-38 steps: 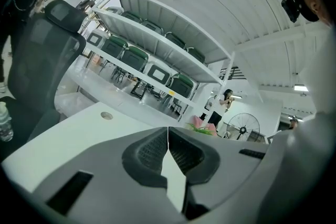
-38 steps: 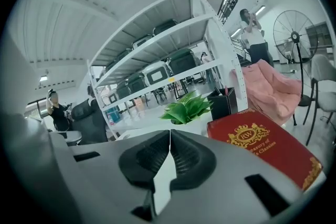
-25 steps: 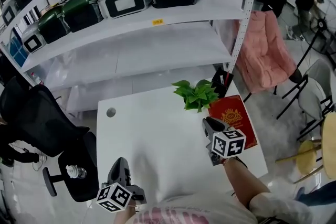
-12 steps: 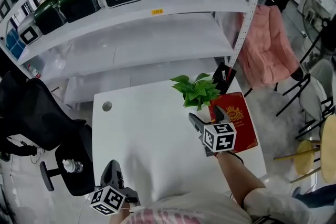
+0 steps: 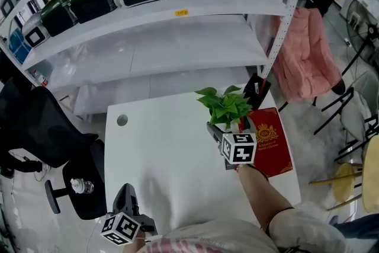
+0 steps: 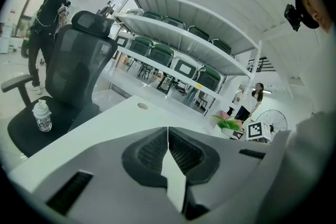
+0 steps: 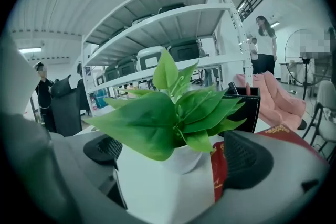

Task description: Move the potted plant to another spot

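Note:
The potted plant (image 5: pixel 225 106), green leaves in a white faceted pot (image 7: pixel 163 181), stands at the far right of the white table (image 5: pixel 166 157). My right gripper (image 5: pixel 228 126) has its jaws on either side of the pot. They have just been opening and stand wide. A strip of the red book shows between the pot and the right pad (image 7: pixel 247 165), so the pads do not press on the pot. My left gripper (image 5: pixel 126 191) hangs at the table's near left corner, shut and empty, with its pads (image 6: pixel 178 152) touching. From there the plant (image 6: pixel 227 124) looks small and far.
A red book (image 5: pixel 269 139) lies just right of the plant, with a black pen holder (image 5: pixel 253 90) behind it. A white shelf unit (image 5: pixel 177 50) with green and white cases stands beyond the table. A black office chair (image 5: pixel 41 127) carrying a water bottle (image 5: pixel 78 185) stands to the left. Pink cloth (image 5: pixel 302 50) hangs at the right.
My right gripper moved forward and left to the plant and its jaws opened around the pot. The left gripper stayed near the front left corner.

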`<state>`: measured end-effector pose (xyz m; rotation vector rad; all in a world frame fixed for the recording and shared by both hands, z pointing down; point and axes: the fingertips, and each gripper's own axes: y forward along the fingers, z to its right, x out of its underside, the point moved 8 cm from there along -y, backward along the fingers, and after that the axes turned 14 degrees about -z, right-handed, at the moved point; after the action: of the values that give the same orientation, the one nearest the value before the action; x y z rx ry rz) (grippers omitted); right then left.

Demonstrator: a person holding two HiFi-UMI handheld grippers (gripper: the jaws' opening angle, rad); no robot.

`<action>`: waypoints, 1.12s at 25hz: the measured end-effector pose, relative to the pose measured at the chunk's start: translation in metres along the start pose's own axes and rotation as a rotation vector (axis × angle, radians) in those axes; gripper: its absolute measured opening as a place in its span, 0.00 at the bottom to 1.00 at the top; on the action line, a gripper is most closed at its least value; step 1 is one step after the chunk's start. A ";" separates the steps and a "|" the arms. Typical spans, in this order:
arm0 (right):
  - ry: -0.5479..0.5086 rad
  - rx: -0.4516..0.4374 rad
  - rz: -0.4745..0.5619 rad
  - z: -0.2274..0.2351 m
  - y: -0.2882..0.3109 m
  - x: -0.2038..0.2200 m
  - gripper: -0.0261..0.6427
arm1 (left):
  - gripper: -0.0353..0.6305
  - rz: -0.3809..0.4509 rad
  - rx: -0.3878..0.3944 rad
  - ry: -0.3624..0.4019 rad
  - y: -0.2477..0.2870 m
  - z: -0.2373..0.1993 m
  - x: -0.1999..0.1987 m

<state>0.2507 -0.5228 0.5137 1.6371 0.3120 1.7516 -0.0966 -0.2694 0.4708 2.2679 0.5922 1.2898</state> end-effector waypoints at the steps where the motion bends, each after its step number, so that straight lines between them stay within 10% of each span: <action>1: 0.008 0.009 0.003 0.001 0.003 -0.001 0.93 | 0.09 -0.002 0.000 0.002 0.000 0.001 0.001; 28: -0.094 0.008 0.022 0.005 0.038 -0.022 0.93 | 0.09 -0.016 -0.037 0.004 0.002 0.000 0.005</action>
<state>0.2415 -0.5652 0.5206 1.7283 0.2577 1.6852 -0.0935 -0.2680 0.4753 2.2269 0.5825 1.2870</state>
